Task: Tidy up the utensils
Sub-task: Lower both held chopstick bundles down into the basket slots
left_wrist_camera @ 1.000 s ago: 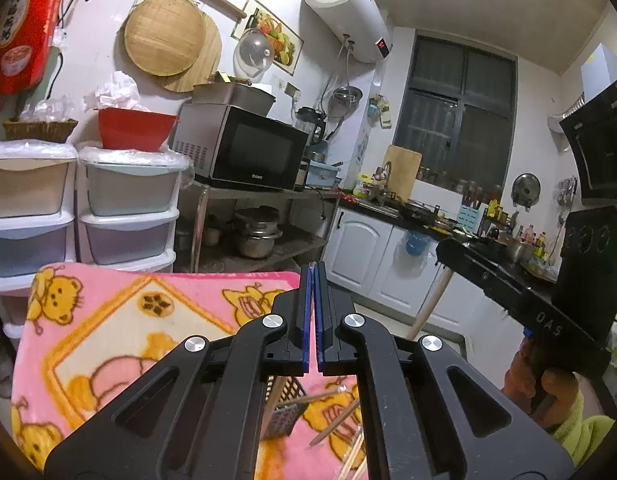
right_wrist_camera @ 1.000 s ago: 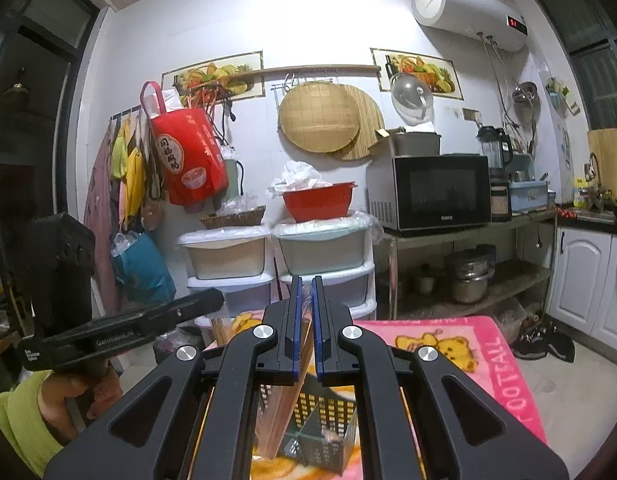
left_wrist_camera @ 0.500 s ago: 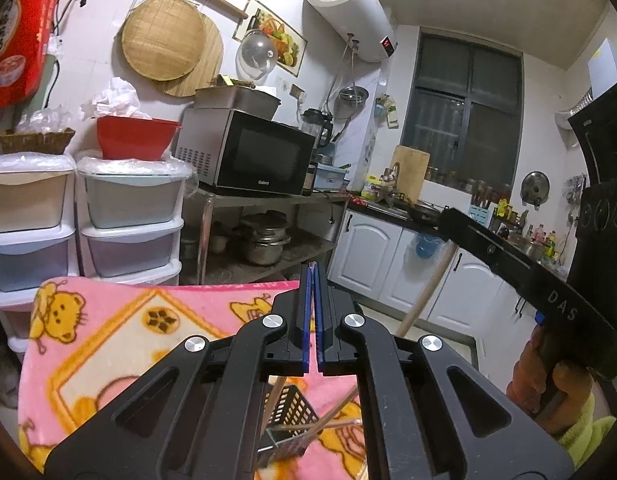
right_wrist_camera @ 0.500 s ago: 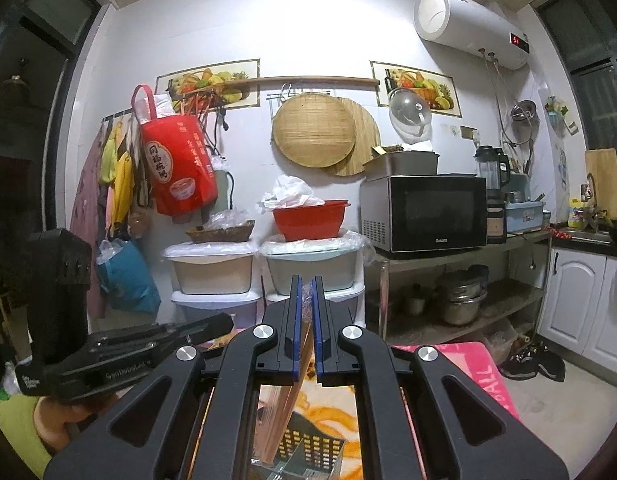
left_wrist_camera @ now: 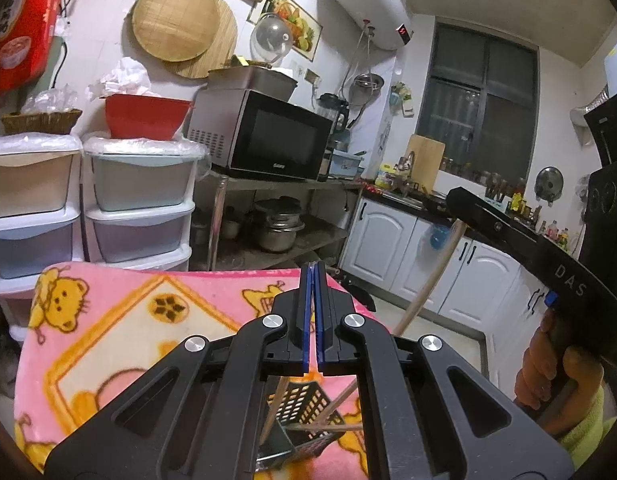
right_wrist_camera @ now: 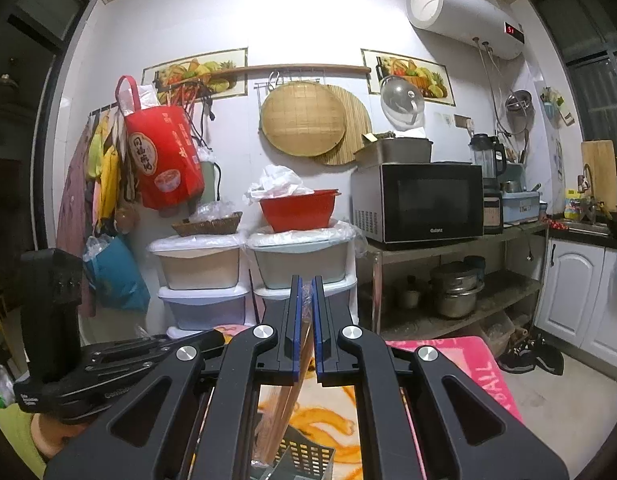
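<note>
A black perforated utensil basket (left_wrist_camera: 308, 408) stands on the pink cartoon cloth (left_wrist_camera: 108, 320), with a few loose chopsticks leaning in it. My left gripper (left_wrist_camera: 313, 270) is shut, with nothing between its blue pads, and hovers just above and behind the basket. My right gripper (right_wrist_camera: 304, 282) is shut on a plastic-wrapped bundle of chopsticks (right_wrist_camera: 286, 400), which slants down towards the basket (right_wrist_camera: 304, 456). In the left wrist view that bundle (left_wrist_camera: 428, 276) hangs below the right gripper (left_wrist_camera: 454, 200), held by a gloved hand (left_wrist_camera: 548, 368).
Stacked plastic drawers (right_wrist_camera: 300, 264) with a red bowl (right_wrist_camera: 298, 212) stand behind the cloth-covered table. A metal shelf holds a microwave (right_wrist_camera: 420, 200) and pots (right_wrist_camera: 454, 288). White cabinets (left_wrist_camera: 392, 248) run along the right. The left gripper's body (right_wrist_camera: 108, 360) sits at the lower left of the right wrist view.
Both grippers have drifted sideways over the pink cloth. In the right wrist view the basket has slid lower in the picture. Both grips are as before.
</note>
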Motion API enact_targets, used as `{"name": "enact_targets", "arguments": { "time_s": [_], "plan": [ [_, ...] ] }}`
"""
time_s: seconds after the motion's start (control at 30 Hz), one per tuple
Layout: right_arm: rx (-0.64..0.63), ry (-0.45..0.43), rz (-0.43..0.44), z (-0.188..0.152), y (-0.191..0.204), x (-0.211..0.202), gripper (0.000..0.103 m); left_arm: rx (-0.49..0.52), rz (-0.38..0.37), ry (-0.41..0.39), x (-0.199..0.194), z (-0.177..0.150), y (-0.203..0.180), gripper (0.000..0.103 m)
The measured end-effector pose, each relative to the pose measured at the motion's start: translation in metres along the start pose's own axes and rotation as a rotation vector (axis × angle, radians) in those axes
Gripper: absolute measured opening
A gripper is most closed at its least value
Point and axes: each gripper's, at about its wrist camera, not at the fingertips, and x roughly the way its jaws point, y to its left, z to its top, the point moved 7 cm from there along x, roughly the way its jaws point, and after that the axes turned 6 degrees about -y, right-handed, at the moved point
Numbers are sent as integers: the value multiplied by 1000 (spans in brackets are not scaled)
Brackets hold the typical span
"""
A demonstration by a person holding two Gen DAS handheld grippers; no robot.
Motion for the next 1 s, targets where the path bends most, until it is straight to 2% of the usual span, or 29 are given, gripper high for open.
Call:
{"name": "enact_targets", "arguments": {
  "time_s": [0.4,1.0],
  "plan": [
    [-12,50,-46,-35,-10,22,5,-12,19,36,13,-25,12,0],
    [6,117,-66,-78,-16,39,5,-11,37,91,24,-63,22,0]
  ]
}}
